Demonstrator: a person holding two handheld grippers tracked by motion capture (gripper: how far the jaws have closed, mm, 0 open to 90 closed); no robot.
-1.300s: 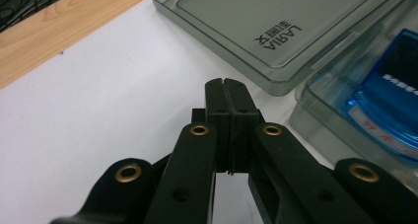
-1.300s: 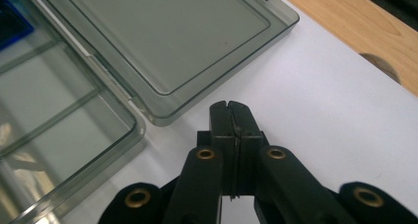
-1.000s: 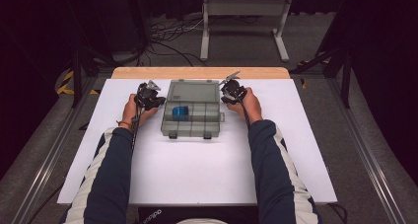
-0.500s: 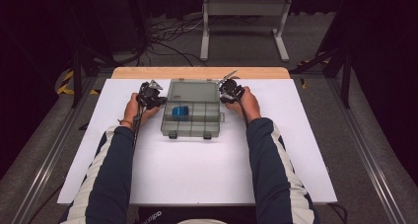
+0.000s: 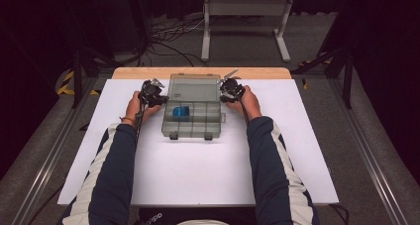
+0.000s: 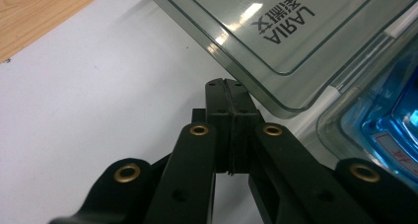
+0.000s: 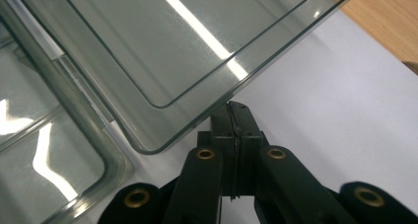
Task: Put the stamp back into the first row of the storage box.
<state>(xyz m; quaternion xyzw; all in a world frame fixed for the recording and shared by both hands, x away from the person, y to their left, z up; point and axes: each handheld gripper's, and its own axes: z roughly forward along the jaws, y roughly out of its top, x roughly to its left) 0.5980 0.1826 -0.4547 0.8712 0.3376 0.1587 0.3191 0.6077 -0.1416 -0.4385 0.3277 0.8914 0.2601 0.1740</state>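
**Open organizer box at far centre of worktop, both grippers closed at its lid corners**

Room: dark, grey floor. A light metal stand [image 5: 246, 24] and loose cables [image 5: 168, 36] sit beyond the far edge. Rails run along the floor on both sides.

Worktop [image 5: 198, 175]: white sheet over a wooden top; a strip of wood shows along the far edge. The near half and both side margins are bare, so there is free room toward the near edge and the near corners.

Organizer box [image 5: 193, 118]: clear grey plastic with divided compartments, set at the centre near the far edge. Its lid [image 5: 194, 88] is open and laid back toward the far edge. A blue item [image 5: 181, 112] lies in a left-hand compartment of the far row.

Left gripper [image 5: 151, 93]: at the lid's left side. In the left gripper view its jaws are pressed together, tips just beside the lid's rounded corner [image 6: 291, 103], nothing between them.

Right gripper [image 5: 230, 89]: at the lid's right side. In the right gripper view its jaws are likewise pressed together, tips at the lid edge [image 7: 197, 120], holding nothing. Whether they touch the lid, I cannot tell.
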